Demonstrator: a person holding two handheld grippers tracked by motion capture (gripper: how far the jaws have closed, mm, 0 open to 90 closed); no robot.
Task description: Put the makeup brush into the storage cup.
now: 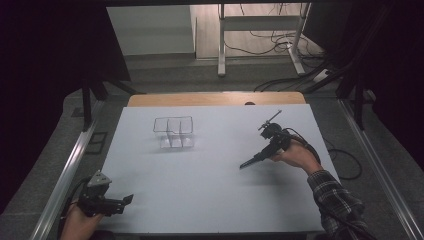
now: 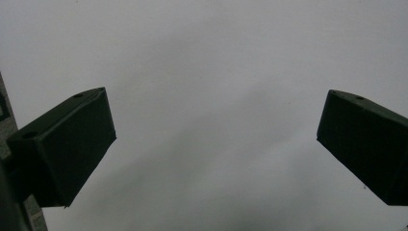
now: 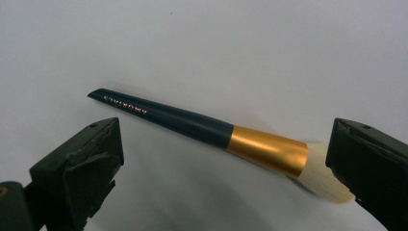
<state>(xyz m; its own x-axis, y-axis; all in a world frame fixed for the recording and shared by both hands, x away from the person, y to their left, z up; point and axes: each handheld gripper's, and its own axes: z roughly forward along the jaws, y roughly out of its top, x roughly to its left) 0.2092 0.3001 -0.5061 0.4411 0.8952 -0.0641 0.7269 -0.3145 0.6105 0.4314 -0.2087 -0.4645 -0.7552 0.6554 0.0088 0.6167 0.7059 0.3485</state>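
A makeup brush (image 3: 192, 122) lies flat on the white table (image 1: 200, 175). It has a dark green handle, a gold ferrule (image 3: 269, 151) and pale bristles (image 3: 327, 185). My right gripper (image 3: 226, 132) hovers over it, open, with one jaw on each side. The bristles lie close to the right-hand jaw, and I cannot tell if they touch. In the high view the right gripper (image 1: 257, 156) is held at the table's right middle, pointing down and left. My left gripper (image 1: 125, 202) rests at the near left corner, and its own view shows it open (image 2: 216, 115) over bare table.
A clear plastic organiser (image 1: 173, 132) with several compartments stands at the far left-centre of the table. A wooden strip (image 1: 215, 99) borders the far edge. Metal rails (image 1: 65, 175) run along both sides. Cables and a desk frame (image 1: 260, 40) lie on the floor beyond.
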